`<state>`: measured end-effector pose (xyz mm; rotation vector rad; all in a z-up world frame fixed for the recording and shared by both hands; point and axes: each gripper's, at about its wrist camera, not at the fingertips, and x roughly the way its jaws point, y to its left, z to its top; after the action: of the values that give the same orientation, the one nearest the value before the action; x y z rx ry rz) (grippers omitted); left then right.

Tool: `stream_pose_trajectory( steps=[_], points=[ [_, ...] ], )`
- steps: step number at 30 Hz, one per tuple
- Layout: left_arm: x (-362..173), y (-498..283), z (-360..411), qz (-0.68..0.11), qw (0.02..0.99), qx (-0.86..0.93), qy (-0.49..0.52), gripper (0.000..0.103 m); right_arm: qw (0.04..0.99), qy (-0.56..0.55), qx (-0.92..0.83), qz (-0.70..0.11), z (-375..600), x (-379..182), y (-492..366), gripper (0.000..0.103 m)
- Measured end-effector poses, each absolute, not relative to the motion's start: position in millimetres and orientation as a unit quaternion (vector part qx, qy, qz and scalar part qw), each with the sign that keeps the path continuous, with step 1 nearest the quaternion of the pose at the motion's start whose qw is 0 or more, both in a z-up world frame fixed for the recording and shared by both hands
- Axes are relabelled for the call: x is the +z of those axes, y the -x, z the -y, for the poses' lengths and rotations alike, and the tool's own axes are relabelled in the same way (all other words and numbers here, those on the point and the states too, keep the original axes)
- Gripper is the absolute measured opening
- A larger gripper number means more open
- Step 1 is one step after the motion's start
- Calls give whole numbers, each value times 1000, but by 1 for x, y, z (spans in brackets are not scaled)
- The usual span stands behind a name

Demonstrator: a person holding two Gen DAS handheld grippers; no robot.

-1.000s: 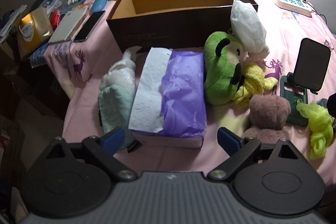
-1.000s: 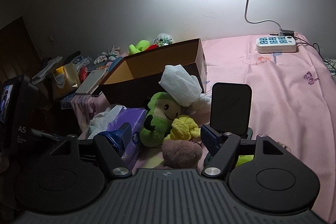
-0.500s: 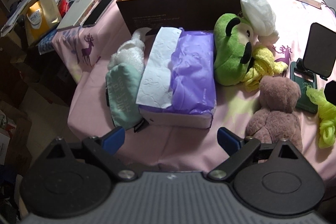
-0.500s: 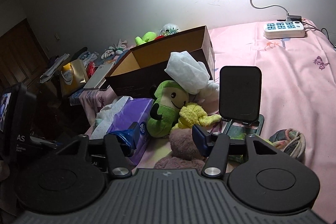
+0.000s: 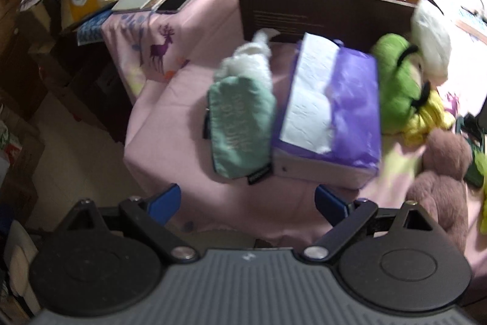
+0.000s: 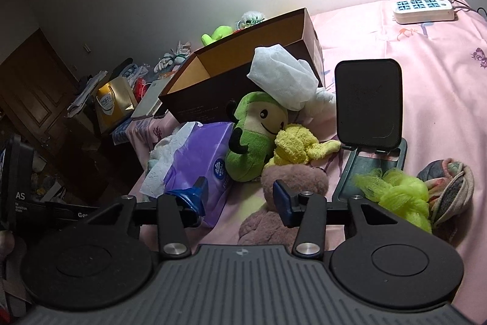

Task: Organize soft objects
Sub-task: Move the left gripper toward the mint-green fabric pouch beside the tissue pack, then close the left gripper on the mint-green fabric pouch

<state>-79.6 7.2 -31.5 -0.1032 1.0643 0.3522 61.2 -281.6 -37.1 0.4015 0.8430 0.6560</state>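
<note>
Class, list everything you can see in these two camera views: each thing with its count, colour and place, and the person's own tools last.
cardboard box: one, brown, open, at the back of the bed
tissue pack: one, purple, before the box
pouch: one, grey-green, left of the tissue pack
green plush: one, green, right of the tissue pack
white cloth: one, white, atop the green plush
yellow towel toy: one, yellow, against the green plush
brown bear: one, dusty brown, nearest the right claw
mesh sponge: one, lime, right of the bear
power strip: one, white, far right
left claw: one, blue pads, open, empty
right claw: one, blue pads, has just been closing, grips nothing
</note>
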Motion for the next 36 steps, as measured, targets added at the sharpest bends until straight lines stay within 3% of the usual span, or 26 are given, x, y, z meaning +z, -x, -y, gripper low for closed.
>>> stream_pose_trajectory(
  steps=[5, 21, 29, 36],
  points=[
    [-24, 71, -28, -488, 858, 139, 85, 95, 844, -189, 294, -407, 279, -35, -70, 30],
    [-24, 60, 7, -468, 879, -84, 31, 95, 808, -199, 224, -508, 300, -61, -72, 31],
    [-31, 51, -72, -464, 877, 7, 122, 95, 773, -258, 210, -540, 299, -83, -86, 34],
    [-44, 22, -100, -447, 872, 3, 200, 95, 778, -243, 214, -538, 287, -81, -95, 35]
  ],
)
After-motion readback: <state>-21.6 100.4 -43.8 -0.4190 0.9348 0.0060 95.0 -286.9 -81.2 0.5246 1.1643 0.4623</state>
